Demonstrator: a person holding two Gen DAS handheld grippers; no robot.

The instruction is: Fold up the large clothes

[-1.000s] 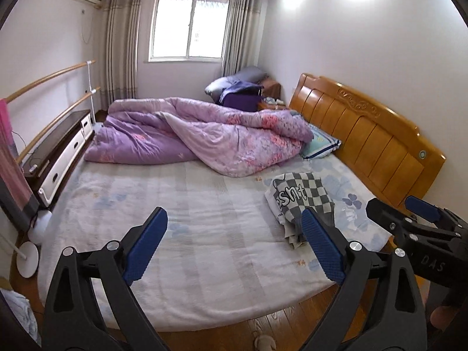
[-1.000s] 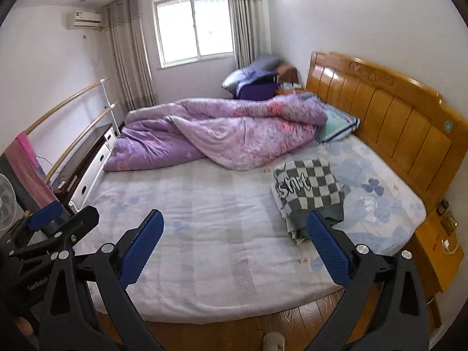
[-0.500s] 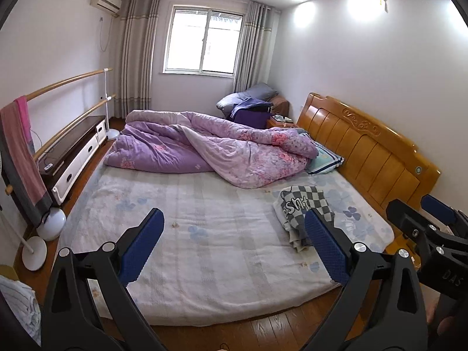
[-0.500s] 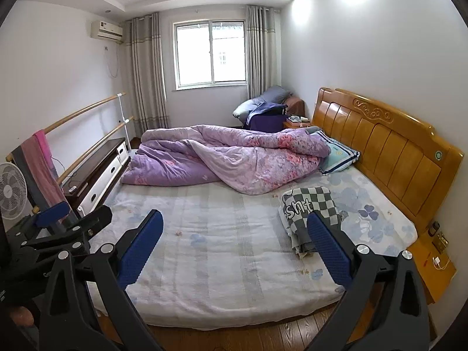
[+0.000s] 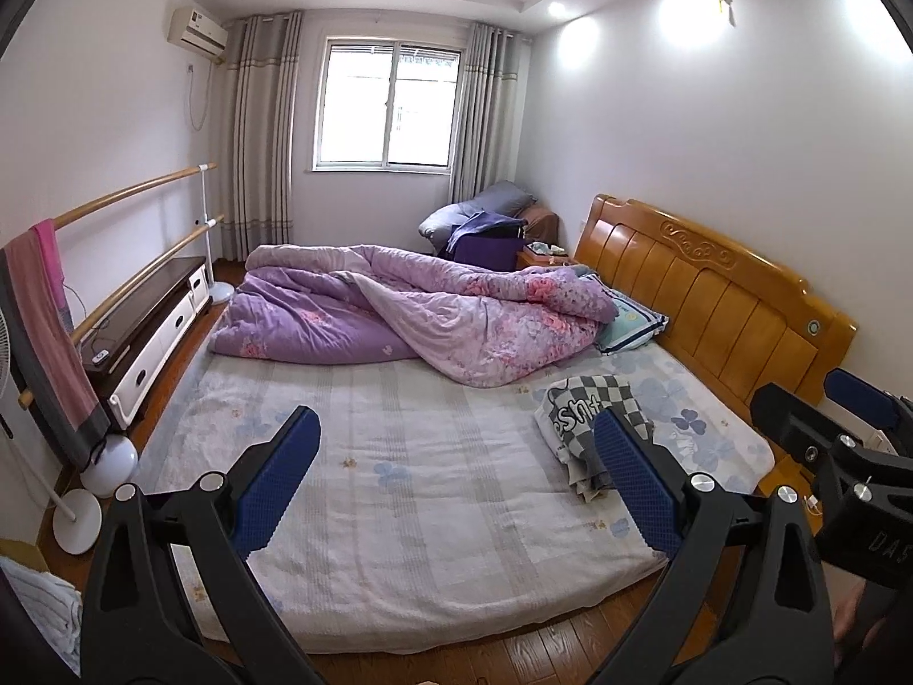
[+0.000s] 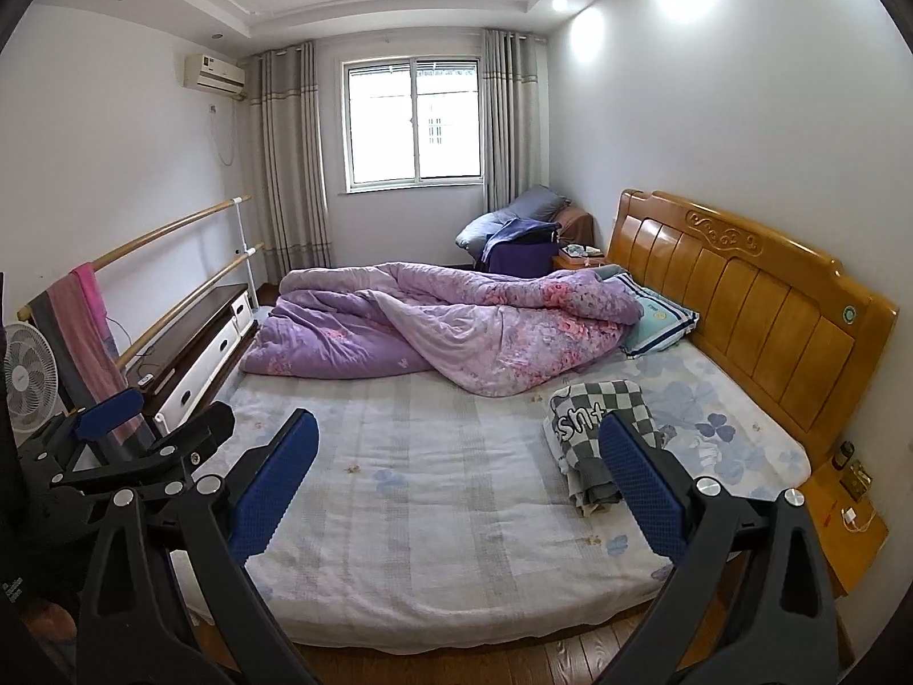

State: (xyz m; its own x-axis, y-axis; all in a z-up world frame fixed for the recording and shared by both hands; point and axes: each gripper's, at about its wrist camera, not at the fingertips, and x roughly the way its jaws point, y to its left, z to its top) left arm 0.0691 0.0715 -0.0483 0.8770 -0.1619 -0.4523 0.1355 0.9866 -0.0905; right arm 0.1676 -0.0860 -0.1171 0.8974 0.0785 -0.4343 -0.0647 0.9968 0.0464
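A folded grey-and-white checked garment (image 5: 593,419) with white lettering lies on the right side of the bed (image 5: 399,485), near the headboard; it also shows in the right wrist view (image 6: 599,428). My left gripper (image 5: 456,479) is open and empty, held high above the bed's near edge, well short of the garment. My right gripper (image 6: 456,479) is open and empty at about the same height. Each gripper shows at the edge of the other's view: the right one (image 5: 844,434) and the left one (image 6: 114,434).
A crumpled purple floral quilt (image 5: 411,314) fills the far half of the bed, with a pillow (image 5: 633,322) by the wooden headboard (image 5: 713,297). A TV cabinet (image 5: 148,331), wooden rails with hanging towels (image 5: 45,319) and a fan (image 6: 28,377) stand left. A nightstand (image 6: 844,519) stands right.
Both grippers have risen and pulled back from the bed, so more of the room and ceiling shows. The garment lies unmoved. Both stay open.
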